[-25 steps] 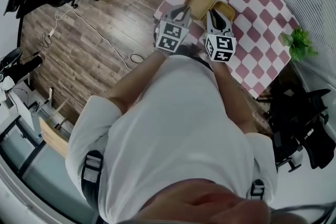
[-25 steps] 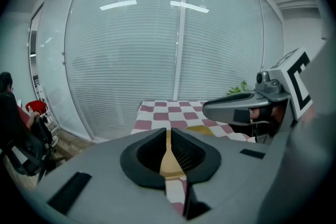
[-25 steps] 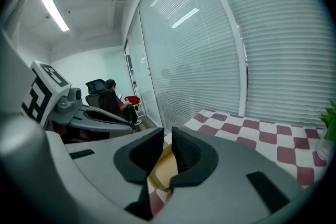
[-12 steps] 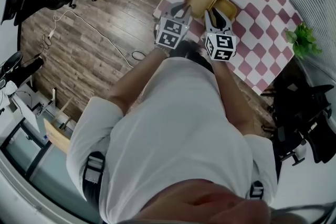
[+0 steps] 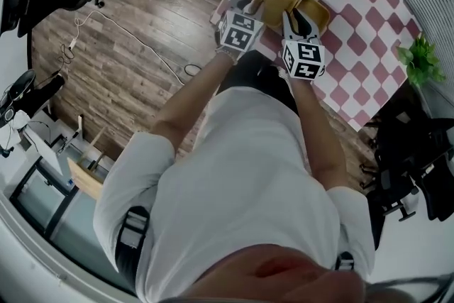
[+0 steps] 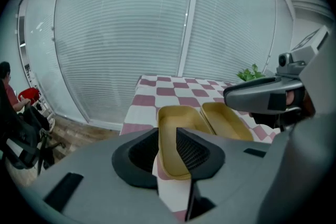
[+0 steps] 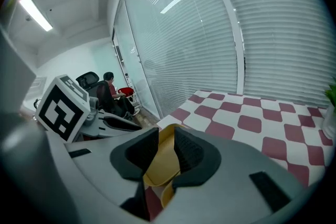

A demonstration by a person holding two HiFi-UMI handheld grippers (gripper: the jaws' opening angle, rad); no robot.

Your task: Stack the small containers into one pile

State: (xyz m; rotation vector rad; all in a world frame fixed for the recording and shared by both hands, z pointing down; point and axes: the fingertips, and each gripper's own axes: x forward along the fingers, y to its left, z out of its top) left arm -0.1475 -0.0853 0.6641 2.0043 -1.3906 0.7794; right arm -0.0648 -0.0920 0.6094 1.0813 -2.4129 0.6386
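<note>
Left gripper (image 6: 168, 135): being tilted down, unclenched, left yellow tray (image 6: 181, 120) between jaws.
Right gripper (image 7: 166, 136): just being opened, right yellow tray (image 7: 164, 160) between jaws.
Yellow trays: two.

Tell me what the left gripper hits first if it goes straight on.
The left container. Its near end lies right ahead, showing through the gap between the open jaws of the left gripper. Depth is unclear, but nothing else seems to lie between.

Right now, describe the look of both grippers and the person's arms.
The left gripper and right gripper are both grey-bodied with black ribbed pads, and each carries a white cube printed with black square markers. No cables show. The person wears a white short-sleeved shirt.
</note>
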